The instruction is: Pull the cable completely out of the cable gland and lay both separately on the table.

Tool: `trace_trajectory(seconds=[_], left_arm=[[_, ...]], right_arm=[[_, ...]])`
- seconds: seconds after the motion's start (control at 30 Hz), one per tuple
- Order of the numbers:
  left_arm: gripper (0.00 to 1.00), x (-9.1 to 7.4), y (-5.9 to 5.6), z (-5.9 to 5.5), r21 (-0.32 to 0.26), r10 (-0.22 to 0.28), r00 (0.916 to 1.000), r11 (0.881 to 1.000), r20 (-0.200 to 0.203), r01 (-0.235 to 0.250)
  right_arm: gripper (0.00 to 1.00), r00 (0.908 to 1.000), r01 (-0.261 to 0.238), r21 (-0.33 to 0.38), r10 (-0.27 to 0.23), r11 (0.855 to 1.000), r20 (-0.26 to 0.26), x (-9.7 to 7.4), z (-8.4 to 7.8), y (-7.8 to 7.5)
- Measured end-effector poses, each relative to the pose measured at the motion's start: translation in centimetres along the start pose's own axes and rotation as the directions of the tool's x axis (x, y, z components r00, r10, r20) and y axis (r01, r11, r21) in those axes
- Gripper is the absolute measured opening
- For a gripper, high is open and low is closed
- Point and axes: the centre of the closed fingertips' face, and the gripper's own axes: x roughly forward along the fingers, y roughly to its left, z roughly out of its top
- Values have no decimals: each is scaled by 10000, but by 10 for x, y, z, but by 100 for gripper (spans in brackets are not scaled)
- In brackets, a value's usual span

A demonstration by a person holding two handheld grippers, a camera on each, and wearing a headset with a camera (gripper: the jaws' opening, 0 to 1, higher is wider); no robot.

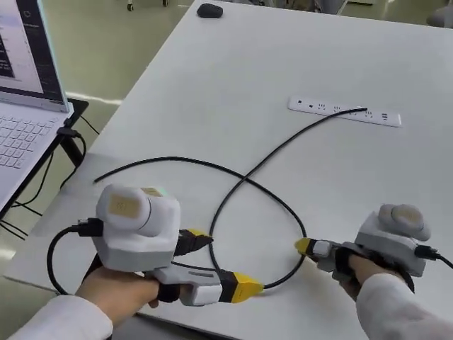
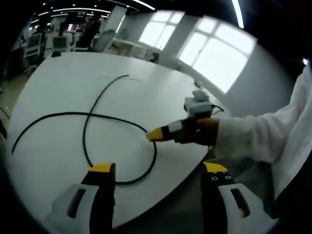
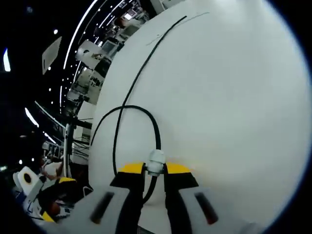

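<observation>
A long black cable (image 1: 212, 168) lies in a crossed loop on the white table (image 1: 233, 64); its far end reaches the power strip (image 1: 345, 111). In the right gripper view a small white cable gland (image 3: 156, 160) sits on the cable (image 3: 122, 112), and my right gripper (image 3: 155, 169) is shut on it. The head view has the right gripper (image 1: 306, 246) at the loop's right side, near the front edge. My left gripper (image 1: 225, 263) is open, its yellow-tipped jaws on either side of the loop's near bend. The left gripper view looks over the loop (image 2: 87, 141) toward the right gripper (image 2: 155, 134).
An open laptop (image 1: 21, 106) stands on a stand off the table's left edge, with wires hanging under it. A dark mouse (image 1: 209, 10) lies at the far edge. The table's front edge runs just below both grippers.
</observation>
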Motion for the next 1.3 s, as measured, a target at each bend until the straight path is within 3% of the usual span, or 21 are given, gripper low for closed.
trace_trajectory(seconds=[0.13, 0.23, 0.37, 0.67, 0.8, 0.93, 1.03, 1.1, 1.13, 1.2, 1.23, 1.3], left_arm=[[70, 5, 0, 5, -126, -100, 9999, 9999, 138, 101], [69, 6, 0, 9, -98, -106, 9997, 9999, 235, 108], [65, 8, 1, 18, 166, -35, 9989, 9999, 461, 27], [49, 24, -5, 42, 1052, 262, 9894, 9936, 1430, -415], [39, 23, -9, 50, 1152, 256, 9806, 9921, 1946, -487], [32, 23, -12, 52, 1267, 228, 9768, 9906, 2127, -507], [32, 25, -19, 55, 1093, -151, 9722, 9940, 2336, -108], [30, 25, -20, 55, 1062, -174, 9723, 9943, 2330, -77], [30, 25, -21, 56, 1081, -204, 9711, 9941, 2379, -56], [21, 20, -19, 62, 1020, 9, 9625, 9943, 2711, -296], [19, 16, -19, 67, 1048, -24, 9518, 9940, 3067, -313], [18, 12, -23, 69, 1052, -178, 9448, 9943, 3273, -177]], right_arm=[[13, 9966, -789, 729, 769, 9942, 290, -6, 2, 17], [13, 9875, -1538, 1403, 1474, 9781, 553, -12, 5, 36], [13, 9776, -2076, 1432, 2003, 9677, 641, -17, 4, 59], [14, 9395, -3425, 1778, 3378, 9226, 571, -29, -10, 117], [14, 9301, -3665, 1920, 3636, 9104, 515, -33, -15, 126], [14, 9250, -3783, 1890, 3777, 9062, 402, -36, -20, 130], [14, 9057, -4196, 2404, 4214, 8753, 468, -40, -22, 141], [14, 9098, -4117, 2279, 4122, 8824, 474, -42, -23, 142], [14, 9076, -4162, 2272, 4173, 8804, 454, -43, -22, 143], [14, 8990, -4334, 2408, 4352, 8684, 487, -46, -20, 146], [14, 8867, -4573, 2393, 4599, 8565, 483, -50, -20, 151], [14, 8768, -4742, 2369, 4791, 8480, 402, -54, -20, 157]])
